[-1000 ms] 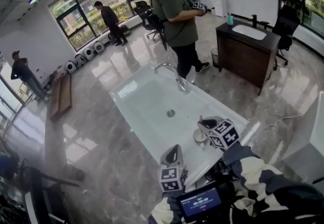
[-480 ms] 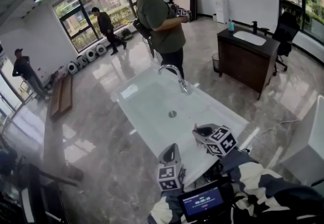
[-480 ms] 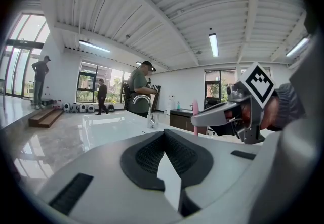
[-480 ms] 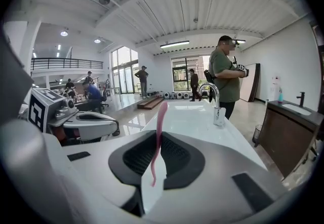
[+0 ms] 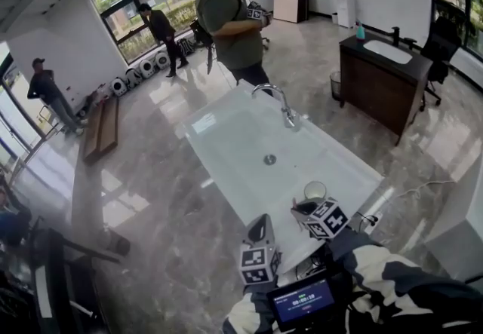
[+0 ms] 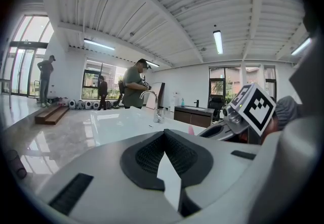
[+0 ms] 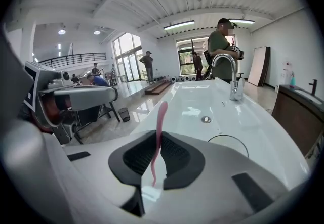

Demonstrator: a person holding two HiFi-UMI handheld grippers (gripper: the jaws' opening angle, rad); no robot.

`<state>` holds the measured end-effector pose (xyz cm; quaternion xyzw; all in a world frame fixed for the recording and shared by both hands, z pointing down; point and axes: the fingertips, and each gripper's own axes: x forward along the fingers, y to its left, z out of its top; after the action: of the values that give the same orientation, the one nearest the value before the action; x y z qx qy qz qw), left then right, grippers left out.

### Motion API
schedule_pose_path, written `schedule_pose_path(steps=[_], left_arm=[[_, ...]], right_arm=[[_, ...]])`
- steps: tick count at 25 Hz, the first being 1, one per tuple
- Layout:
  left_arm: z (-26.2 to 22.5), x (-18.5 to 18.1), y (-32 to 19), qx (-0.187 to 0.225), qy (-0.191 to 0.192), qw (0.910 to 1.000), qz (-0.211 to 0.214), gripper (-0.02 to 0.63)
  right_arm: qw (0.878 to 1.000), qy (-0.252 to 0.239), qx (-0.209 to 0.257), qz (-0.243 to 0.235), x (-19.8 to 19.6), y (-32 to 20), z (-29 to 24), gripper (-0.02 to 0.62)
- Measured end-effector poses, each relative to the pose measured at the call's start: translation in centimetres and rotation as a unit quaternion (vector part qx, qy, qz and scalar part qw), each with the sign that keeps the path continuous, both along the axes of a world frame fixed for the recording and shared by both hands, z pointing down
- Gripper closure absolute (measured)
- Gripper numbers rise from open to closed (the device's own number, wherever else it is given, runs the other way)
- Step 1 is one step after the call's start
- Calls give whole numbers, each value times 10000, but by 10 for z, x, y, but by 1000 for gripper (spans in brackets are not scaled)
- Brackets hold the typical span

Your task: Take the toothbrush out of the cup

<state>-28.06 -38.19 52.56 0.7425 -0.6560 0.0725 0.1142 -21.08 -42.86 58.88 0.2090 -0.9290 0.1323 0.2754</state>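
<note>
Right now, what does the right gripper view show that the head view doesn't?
Only the right gripper view shows the pink toothbrush, pinched between the jaws of the right gripper. Only the head view shows the small screen and the striped sleeve. Both show the white sink, its tap and the cup.

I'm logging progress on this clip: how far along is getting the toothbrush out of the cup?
Done: the pink toothbrush is clear of the cup, which stands on the washbasin's edge with nothing sticking out. In hand: the right gripper is shut on the toothbrush. Left: at most setting it down; the left gripper is shut and empty.
</note>
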Motion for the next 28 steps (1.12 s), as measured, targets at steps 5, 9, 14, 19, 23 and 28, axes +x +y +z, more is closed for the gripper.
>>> schedule_pose_path(steps=[5,9,14,19,23,28], left_arm=[[9,-17,9,-106,48,9997,-217,601],[5,-25,14,-51,-8,9996,-285,601],[15,-43,31,-232,-51,9987,-442,601],[26,-64,47,-388,-90,9971,-643,601],[31,-72,51,-443,-97,9963,-727,601],[27,-68,48,-417,-117,9970,-643,601]], right_arm=[[9996,185,-168,-140,-21,8,27,558],[9991,243,-244,-231,-41,9,40,558],[9977,582,-276,-225,-60,8,71,558],[9953,849,-460,-58,-63,6,106,558],[9943,1025,-283,-119,-70,4,110,537],[9941,1045,-296,-29,-64,6,107,443]])
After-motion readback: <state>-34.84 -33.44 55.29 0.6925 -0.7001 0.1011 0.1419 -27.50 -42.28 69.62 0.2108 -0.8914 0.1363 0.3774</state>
